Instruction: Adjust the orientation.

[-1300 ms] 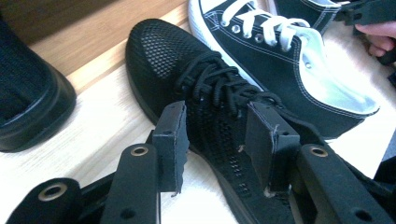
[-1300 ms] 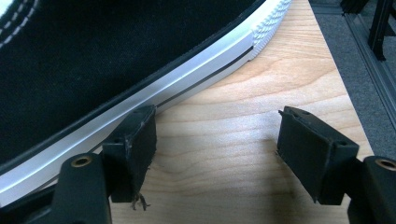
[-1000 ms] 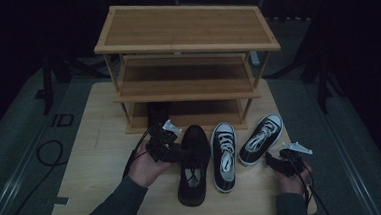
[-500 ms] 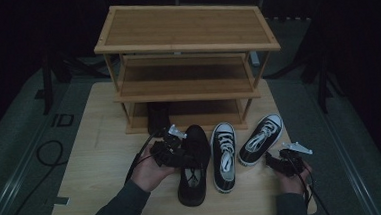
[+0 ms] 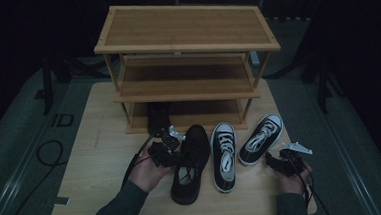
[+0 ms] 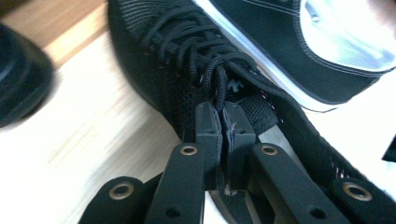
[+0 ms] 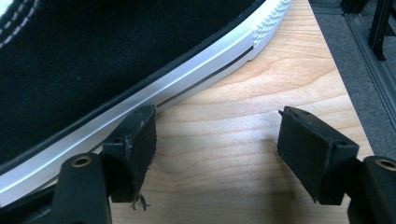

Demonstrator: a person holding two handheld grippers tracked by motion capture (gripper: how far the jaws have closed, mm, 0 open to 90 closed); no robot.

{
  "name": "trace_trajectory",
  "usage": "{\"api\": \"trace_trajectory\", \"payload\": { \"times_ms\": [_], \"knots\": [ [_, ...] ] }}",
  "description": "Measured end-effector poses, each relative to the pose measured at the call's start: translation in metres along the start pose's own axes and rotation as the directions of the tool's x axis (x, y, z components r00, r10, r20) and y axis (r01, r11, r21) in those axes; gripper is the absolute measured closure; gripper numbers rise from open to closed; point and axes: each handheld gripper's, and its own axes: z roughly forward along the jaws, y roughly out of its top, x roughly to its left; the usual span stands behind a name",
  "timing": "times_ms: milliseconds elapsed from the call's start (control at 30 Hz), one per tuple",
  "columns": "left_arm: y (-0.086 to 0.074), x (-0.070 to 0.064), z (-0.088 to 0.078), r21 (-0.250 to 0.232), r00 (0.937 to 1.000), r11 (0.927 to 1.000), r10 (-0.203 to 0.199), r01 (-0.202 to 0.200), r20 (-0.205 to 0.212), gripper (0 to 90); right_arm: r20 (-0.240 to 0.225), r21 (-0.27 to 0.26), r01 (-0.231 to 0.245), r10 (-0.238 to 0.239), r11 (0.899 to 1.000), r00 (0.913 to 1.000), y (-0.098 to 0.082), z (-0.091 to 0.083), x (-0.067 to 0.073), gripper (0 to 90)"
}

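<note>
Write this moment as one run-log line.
left tongs: just closed, shut on black shoe collar | right tongs: open beside sneaker

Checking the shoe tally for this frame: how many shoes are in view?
4. A black shoe at the left gripper, two black-and-white sneakers side by side on the table to its right, and a dark shoe on the rack's bottom shelf. More may be hidden.

All-black lace-up shoe (image 5: 188, 163); two black canvas sneakers (image 5: 223, 155) with white soles, white laces; light wooden rack (image 5: 184, 35).
</note>
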Motion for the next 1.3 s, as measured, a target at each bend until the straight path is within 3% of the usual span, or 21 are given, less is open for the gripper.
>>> {"api": "trace_trajectory", "payload": {
  "times_ms": [233, 467, 633, 767, 1300],
  "knots": [
    [-0.006, 0.011, -0.006, 0.002, 0.9995, 1.0, -0.009, 0.009, -0.032, 87.8, 0.0, 0.0, -0.001, 0.001, 1.0, 1.0, 0.0, 0.0, 0.0, 28.1],
    [-0.024, 0.03, -0.022, 0.022, 0.9956, 0.999, -0.037, 0.04, -0.086, 87.8, 0.0, 0.0, 0.0, 0.0, 1.0, 1.0, 0.0, 0.0, 0.0, 28.1],
    [-0.029, 0.035, -0.026, 0.021, 0.9961, 0.999, -0.037, 0.039, -0.081, 86.8, 0.0, 0.0, 0.0, 0.0, 1.0, 1.0, 0.0, 0.0, 0.0, 28.1],
    [-0.027, 0.032, -0.022, 0.048, 0.9964, 0.9987, -0.011, 0.015, -0.084, 83.8, 0.0, 0.0, 0.0, 0.0, 1.0, 1.0, 0.0, 0.0, 0.0, 28.1],
    [-0.021, 0.037, 0.003, 0.119, 0.9947, 0.9928, 0.004, 0.008, -0.103, 80.9, 0.0, 0.0, 0.0, 0.0, 1.0, 1.0, 0.0, 0.0, 0.0, 28.1]
  ]
}}
